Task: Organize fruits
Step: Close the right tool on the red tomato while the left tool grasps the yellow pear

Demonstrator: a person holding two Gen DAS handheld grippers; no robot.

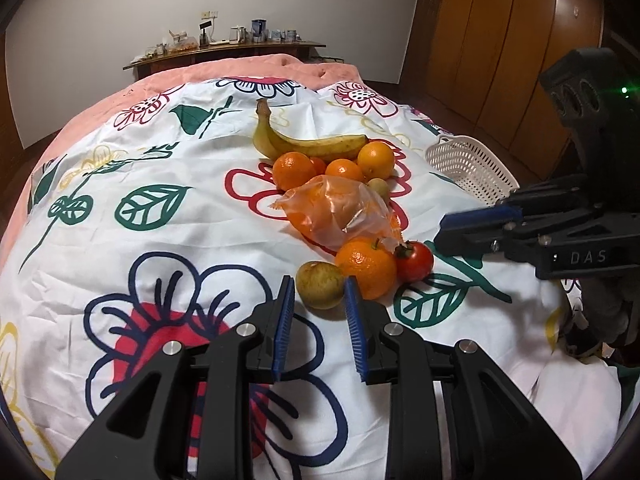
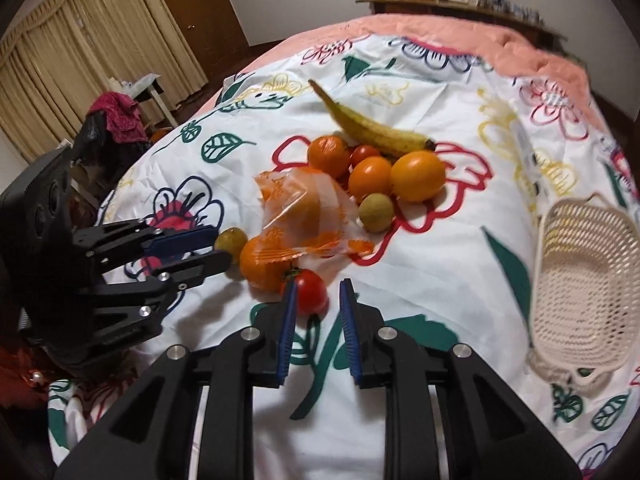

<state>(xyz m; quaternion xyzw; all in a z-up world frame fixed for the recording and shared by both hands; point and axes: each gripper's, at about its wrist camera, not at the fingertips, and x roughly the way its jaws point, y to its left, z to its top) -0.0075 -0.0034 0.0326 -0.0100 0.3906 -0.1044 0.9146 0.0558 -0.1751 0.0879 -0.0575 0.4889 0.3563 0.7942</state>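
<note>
A pile of fruit lies on the flowered sheet [image 1: 168,240]: a banana [image 1: 308,142], several oranges [image 1: 366,266], an orange in a plastic bag [image 1: 334,210], small green-brown fruits [image 1: 320,284] and a red tomato [image 1: 415,261]. My left gripper [image 1: 319,286] is open, its fingertips either side of the near green-brown fruit. My right gripper [image 2: 318,288] is open just in front of the tomato [image 2: 310,290], which sits by its left finger. An empty white mesh basket [image 2: 580,280] lies to the right of the pile.
The sheet covers a bed with a pink quilt [image 1: 240,68] at the far end. A wooden shelf of small items [image 1: 224,46] stands behind it. Wooden wardrobes [image 1: 500,32] are on the right, curtains [image 2: 80,40] and a cluttered chair [image 2: 120,116] on the left.
</note>
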